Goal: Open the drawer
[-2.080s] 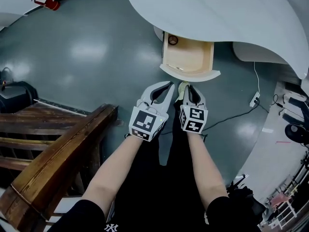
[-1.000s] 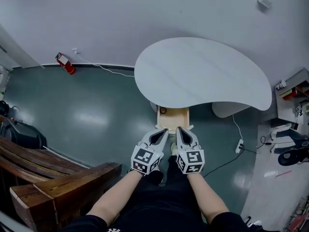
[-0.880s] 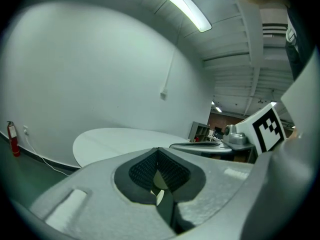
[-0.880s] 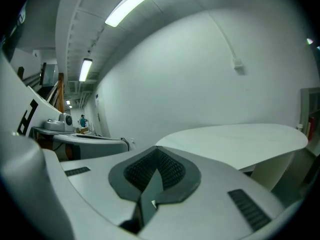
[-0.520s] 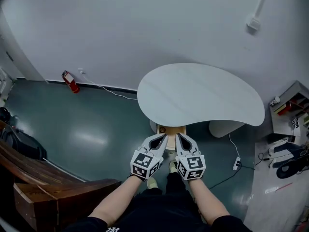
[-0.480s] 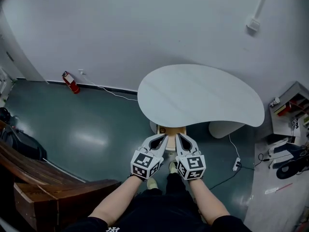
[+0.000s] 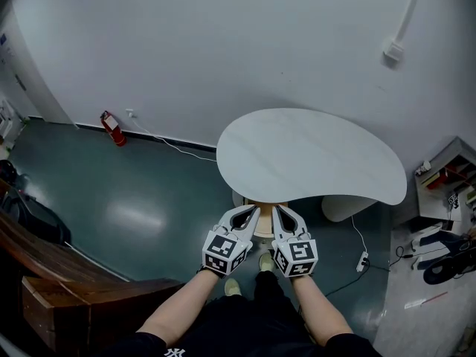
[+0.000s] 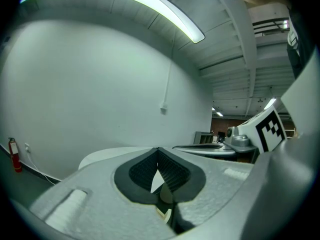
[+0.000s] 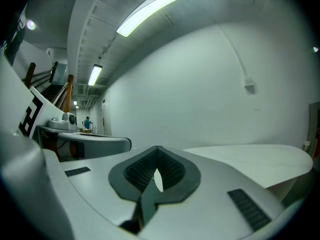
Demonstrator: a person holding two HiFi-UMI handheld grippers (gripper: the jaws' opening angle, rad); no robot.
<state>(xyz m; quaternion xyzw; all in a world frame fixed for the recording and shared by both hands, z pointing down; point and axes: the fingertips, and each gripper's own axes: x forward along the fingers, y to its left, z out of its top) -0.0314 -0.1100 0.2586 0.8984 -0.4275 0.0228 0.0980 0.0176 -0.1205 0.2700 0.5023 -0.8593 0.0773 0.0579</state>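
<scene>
Head view looks steeply down on a white kidney-shaped table (image 7: 312, 155) standing on a dark green floor (image 7: 134, 199) close to a white wall (image 7: 223, 36). The drawer (image 7: 265, 227) shows as a patch of light wood jutting out from under the table's near edge, open. Most of it is covered by the two grippers held side by side above it.

The left gripper (image 7: 253, 213) and the right gripper (image 7: 277, 213) point towards the table, each with its marker cube nearest the person's bare forearms. Left gripper view shows that gripper's jaws closed tip to tip with nothing between them, and beyond them the table top and the wall. Right gripper view shows the same: jaws together, empty, with the table top stretching off to the right.

Below the grippers, the person's light shoes (image 7: 266, 261) rest on the floor. A red fire extinguisher (image 7: 110, 126) leans at the foot of the wall to the left, with a white cable (image 7: 175, 146) trailing along the floor from it. A dark wooden bench (image 7: 67, 296) fills the lower left corner. A white power strip (image 7: 362, 261) lies on the floor to the table's right.
</scene>
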